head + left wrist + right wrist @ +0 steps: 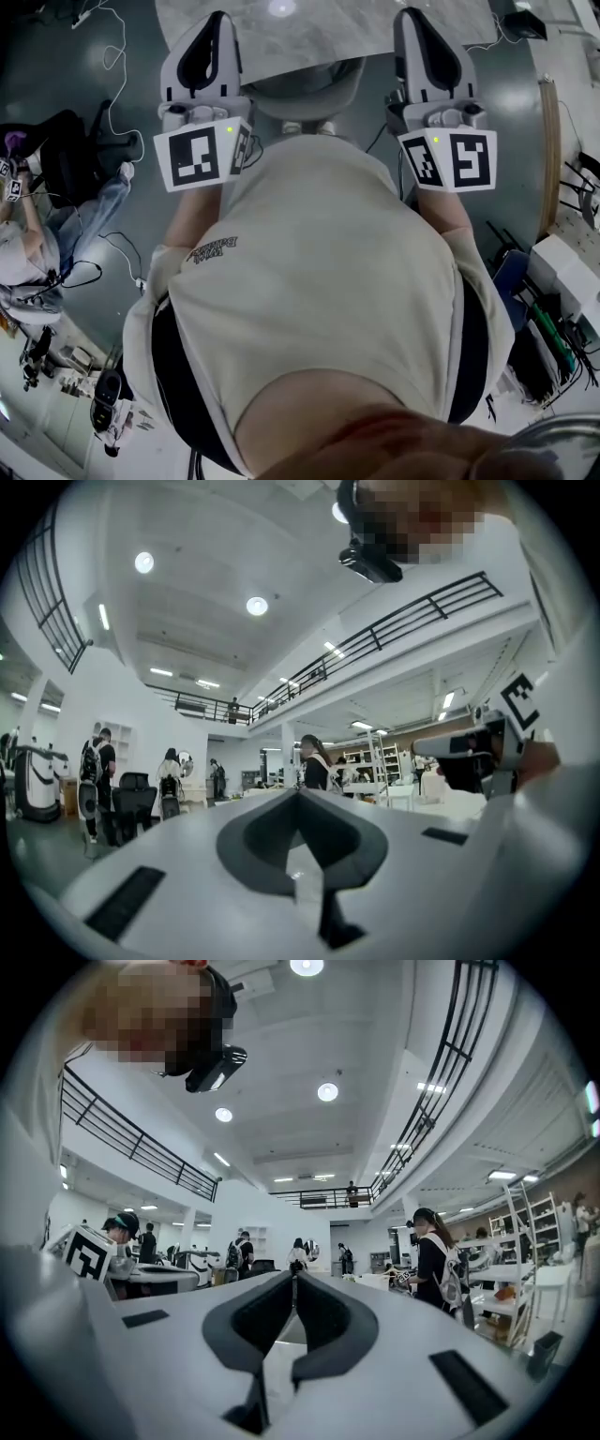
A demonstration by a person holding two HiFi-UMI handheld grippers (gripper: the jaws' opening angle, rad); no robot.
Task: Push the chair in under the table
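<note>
Okay, chair (305, 92) has its grey back right at the table (328, 28) edge, seat out of sight under the top, centred between my 2 grippers. Left gripper (217, 19) fingers are closed together with nothing between them. Right gripper (412, 15) is the same, closed and empty. Both point out level at the room, either side of the chair back. Another person (23, 253) sits off to my left.

My right gripper (292, 1281) points level across a hall, jaws together, empty; a person with a backpack (433, 1262) stands at right.
</note>
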